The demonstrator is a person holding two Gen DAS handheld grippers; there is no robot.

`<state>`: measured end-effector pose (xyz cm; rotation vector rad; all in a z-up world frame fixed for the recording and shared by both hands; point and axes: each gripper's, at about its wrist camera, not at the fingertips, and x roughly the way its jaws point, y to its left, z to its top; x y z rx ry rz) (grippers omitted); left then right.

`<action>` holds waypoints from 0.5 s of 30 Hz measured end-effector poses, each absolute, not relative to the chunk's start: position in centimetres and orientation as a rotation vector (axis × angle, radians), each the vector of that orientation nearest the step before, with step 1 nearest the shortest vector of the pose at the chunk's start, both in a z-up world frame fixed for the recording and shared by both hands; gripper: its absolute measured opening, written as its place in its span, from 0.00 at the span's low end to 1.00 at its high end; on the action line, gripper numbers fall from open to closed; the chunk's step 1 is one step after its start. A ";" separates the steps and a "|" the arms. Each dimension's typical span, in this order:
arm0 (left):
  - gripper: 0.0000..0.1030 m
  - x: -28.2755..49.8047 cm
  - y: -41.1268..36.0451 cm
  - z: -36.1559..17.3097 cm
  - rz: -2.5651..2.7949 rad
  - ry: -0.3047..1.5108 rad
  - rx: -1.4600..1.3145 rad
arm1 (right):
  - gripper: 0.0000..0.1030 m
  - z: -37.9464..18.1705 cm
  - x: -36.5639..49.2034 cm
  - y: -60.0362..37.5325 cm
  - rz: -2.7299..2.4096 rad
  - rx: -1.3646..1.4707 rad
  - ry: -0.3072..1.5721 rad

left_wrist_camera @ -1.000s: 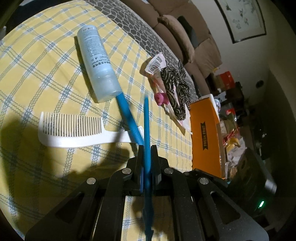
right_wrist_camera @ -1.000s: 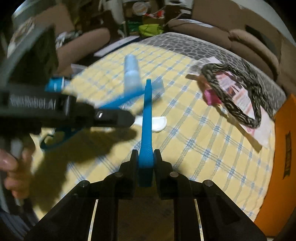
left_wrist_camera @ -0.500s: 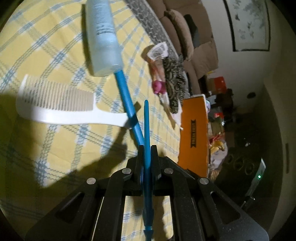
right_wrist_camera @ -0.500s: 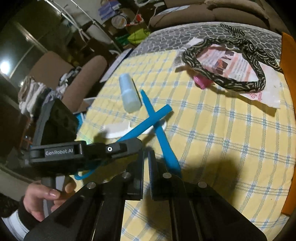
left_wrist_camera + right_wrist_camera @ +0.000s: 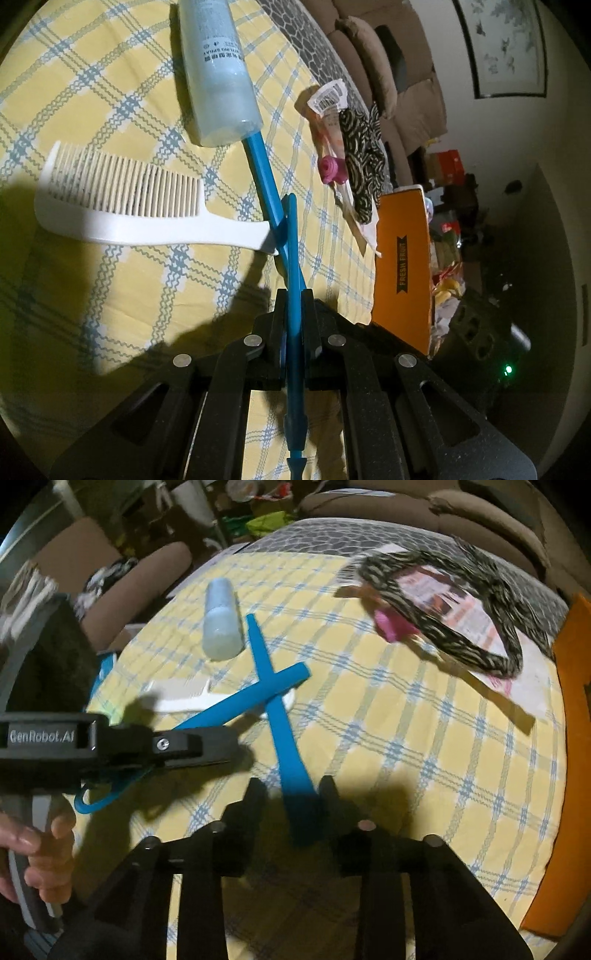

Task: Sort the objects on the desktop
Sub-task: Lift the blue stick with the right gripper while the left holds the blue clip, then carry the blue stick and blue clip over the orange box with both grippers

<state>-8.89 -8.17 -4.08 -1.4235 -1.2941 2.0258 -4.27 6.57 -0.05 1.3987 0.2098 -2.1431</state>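
Left claw (image 5: 293, 295) held blue stick (image 5: 294, 254) tight. Right claw (image 5: 290, 788) was opening, second blue stick (image 5: 275, 698) lying loose between fingers.

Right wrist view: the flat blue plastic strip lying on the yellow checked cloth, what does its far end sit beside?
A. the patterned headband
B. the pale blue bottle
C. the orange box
B: the flat blue plastic strip ends right next to the pale blue bottle.

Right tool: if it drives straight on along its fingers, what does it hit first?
Probably the blue strip lying on the yellow checked cloth: it already sits between the right tool's opening jaws, unpressed. Depth is unclear; the cloth comes right after.
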 end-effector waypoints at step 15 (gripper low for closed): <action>0.05 -8.1 -9.1 -3.1 2.007 -1.293 -1.379 | 0.15 0.8 -4.9 8.1 -2.240 1.352 0.216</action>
